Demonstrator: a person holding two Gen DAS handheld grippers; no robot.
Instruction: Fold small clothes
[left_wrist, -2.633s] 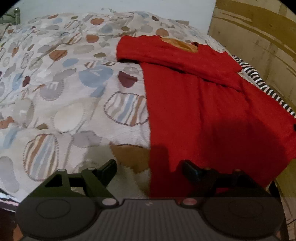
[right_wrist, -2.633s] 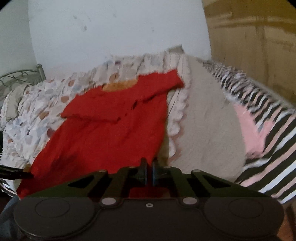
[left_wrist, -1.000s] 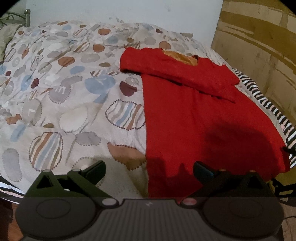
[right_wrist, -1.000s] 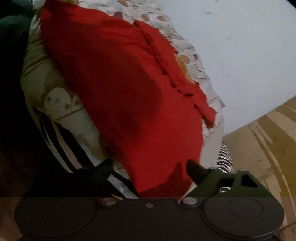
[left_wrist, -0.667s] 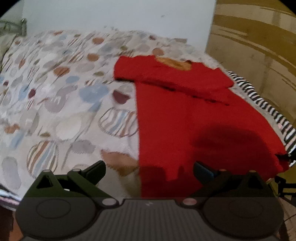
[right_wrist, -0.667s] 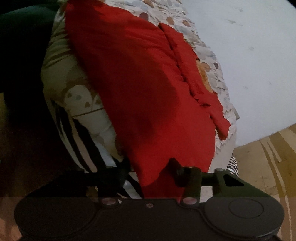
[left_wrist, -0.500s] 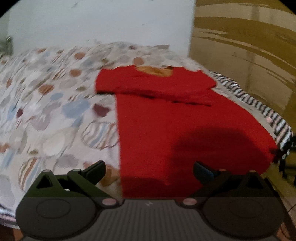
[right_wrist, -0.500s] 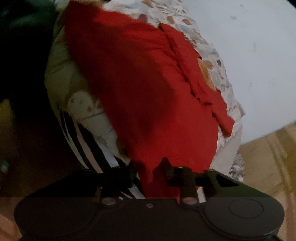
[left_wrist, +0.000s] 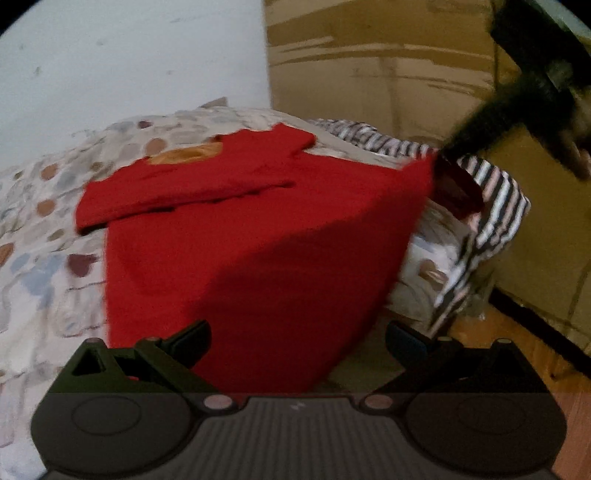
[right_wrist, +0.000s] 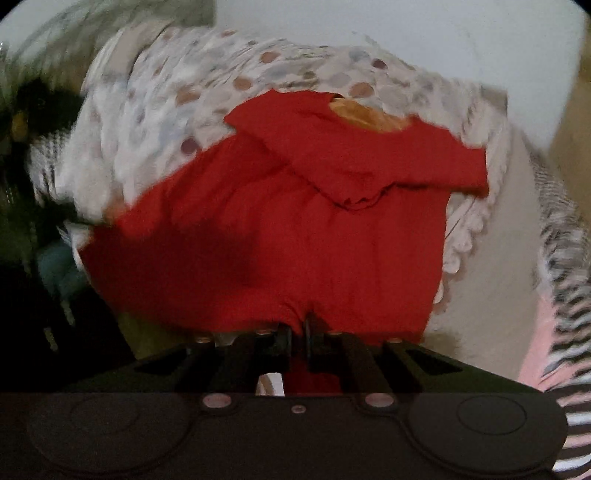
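Right gripper (right_wrist: 297, 334) is clamped on the hem of the red shirt (right_wrist: 295, 229), its jaws nearly together with a pinch of red cloth between them at the bottom centre of the right wrist view; they closed on it within the last second. Left gripper (left_wrist: 297, 338) stands wide, its fingers on either side of the near hem at the bottom of the left wrist view, pressing on nothing. In that view the right gripper (left_wrist: 441, 157) shows as a dark blur at the upper right, lifting that hem corner clear of the bed (left_wrist: 37, 258). Beyond the grippers the shirt lies on the spotted cover, filling the middle of both frames. Both sleeves look already folded in across the chest, forming a band below the collar (right_wrist: 365, 114). What seems left is the lengthwise fold: the other corner is not yet gripped, and the hem has still to be carried up to the collar. Its long axis runs from the bottom of each frame to the top, hem nearest the grippers, collar pointing away toward the wall (left_wrist: 129, 55).
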